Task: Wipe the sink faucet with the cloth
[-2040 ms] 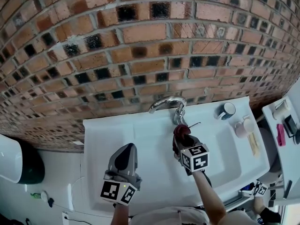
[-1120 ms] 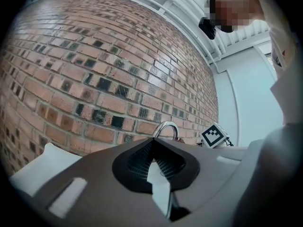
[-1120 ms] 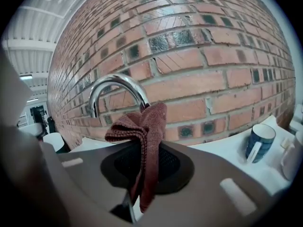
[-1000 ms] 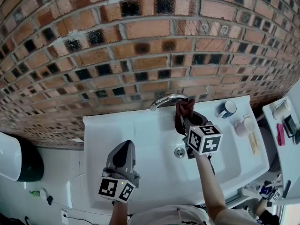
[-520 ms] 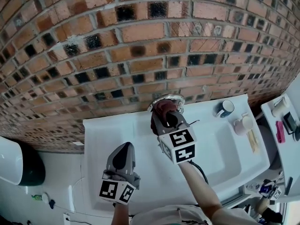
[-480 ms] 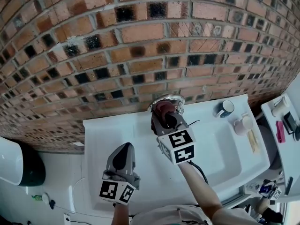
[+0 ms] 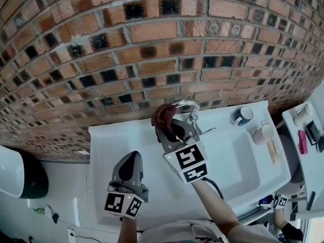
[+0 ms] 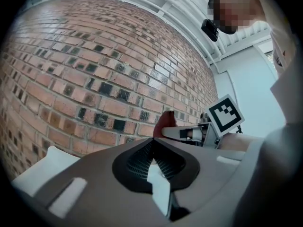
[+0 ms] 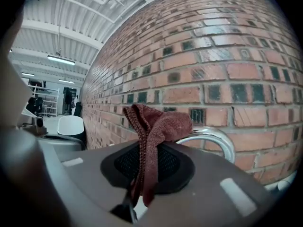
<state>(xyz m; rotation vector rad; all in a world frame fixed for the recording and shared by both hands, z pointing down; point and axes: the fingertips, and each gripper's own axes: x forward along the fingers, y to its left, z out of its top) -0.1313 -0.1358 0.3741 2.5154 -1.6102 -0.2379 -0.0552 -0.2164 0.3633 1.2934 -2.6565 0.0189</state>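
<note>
**Student:** Moved since two seconds ago: the right gripper (image 7: 168,127) has gone from the foot of the faucet (image 7: 186,105) up and to the left along its curved spout. Is that correct?

**Tutor:** Correct. The dark red cloth (image 7: 163,116) has travelled with it and now lies against the left end of the chrome arch, in front of the brick wall (image 7: 152,34). The left gripper (image 7: 130,162) has kept its place over the left part of the white sink (image 7: 238,158).

**Student:** How do the right jaws stand?

**Tutor:** Right gripper view: they are clamped on the cloth (image 9: 154,126), which rises folded from between them and droops over at the top. The faucet (image 9: 218,140) curves just behind it, to the right.

**Student:** And the left jaws?

**Tutor:** Left gripper view: the left gripper (image 8: 152,161) has its jaws together, with nothing between them. Beyond them, the cloth (image 8: 164,121) and the right gripper's marker cube (image 8: 225,115) show against the bricks.

**Student:** What else stands on the sink?

**Tutor:** Head view: a dark mug (image 7: 244,116) on the rim right of the faucet, and a white cup (image 7: 263,133) further right, well apart from both grippers.
</note>
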